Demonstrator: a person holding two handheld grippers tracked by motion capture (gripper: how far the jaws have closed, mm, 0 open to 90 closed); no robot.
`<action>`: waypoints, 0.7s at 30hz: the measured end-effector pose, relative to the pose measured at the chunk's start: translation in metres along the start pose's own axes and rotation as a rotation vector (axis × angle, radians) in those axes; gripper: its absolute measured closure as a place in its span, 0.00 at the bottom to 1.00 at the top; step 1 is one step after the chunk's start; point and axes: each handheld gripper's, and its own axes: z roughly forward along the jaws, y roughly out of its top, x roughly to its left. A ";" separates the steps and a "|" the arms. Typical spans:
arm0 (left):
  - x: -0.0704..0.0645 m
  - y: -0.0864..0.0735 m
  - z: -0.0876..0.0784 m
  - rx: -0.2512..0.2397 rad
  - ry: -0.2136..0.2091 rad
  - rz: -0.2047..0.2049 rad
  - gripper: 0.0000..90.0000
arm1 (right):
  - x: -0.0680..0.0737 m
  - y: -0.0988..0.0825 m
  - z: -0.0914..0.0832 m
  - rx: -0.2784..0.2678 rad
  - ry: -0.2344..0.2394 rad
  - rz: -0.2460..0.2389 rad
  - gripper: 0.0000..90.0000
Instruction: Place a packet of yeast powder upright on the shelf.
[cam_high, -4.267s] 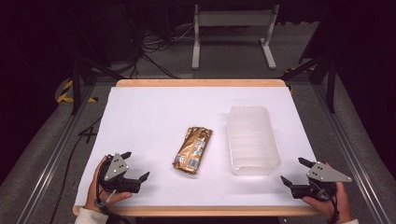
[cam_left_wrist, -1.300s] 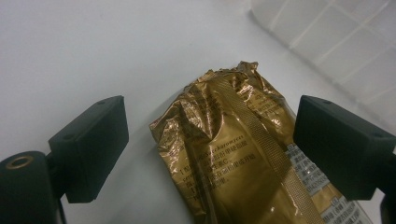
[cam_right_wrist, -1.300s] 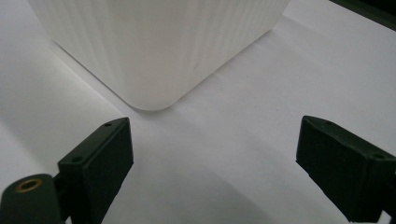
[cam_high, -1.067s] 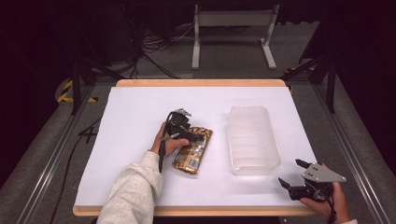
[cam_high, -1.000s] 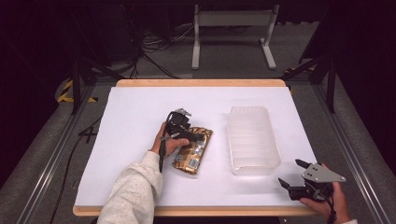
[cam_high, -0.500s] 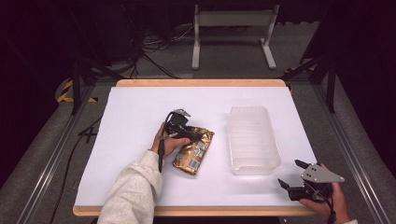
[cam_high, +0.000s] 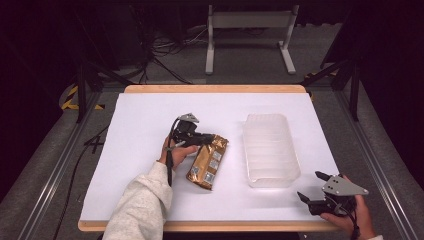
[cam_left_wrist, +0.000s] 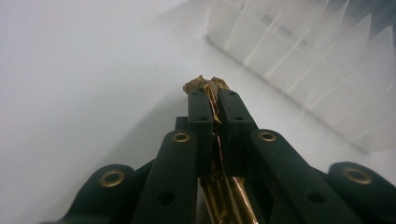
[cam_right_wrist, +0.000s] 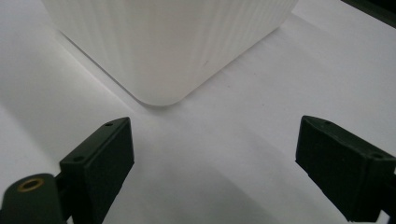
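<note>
Now the left tongs (cam_high: 209, 140) pinch the upper edge of the gold packet (cam_high: 208, 161), their jaws having just closed on the crinkled foil (cam_left_wrist: 206, 86). Compared with a second ago, the packet's top end is raised slightly and turned towards the clear plastic tub (cam_high: 270, 149); its lower end rests on the white bench (cam_high: 140, 125), left of the tub. The right tongs (cam_high: 313, 192) stay at the bench's near right corner, jaws spread, beside the tub's corner (cam_right_wrist: 161, 93)
</note>
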 end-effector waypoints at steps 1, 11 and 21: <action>-0.006 0.002 -0.006 -0.024 -0.008 0.015 0.95 | 0.000 0.000 0.000 -0.001 0.000 -0.001 0.13; -0.038 0.005 -0.047 -0.098 -0.038 0.107 0.96 | 0.000 0.002 0.000 -0.008 0.006 -0.004 0.13; -0.055 -0.004 -0.082 -0.158 -0.034 0.162 0.96 | 0.000 0.003 0.000 -0.011 0.006 -0.008 0.13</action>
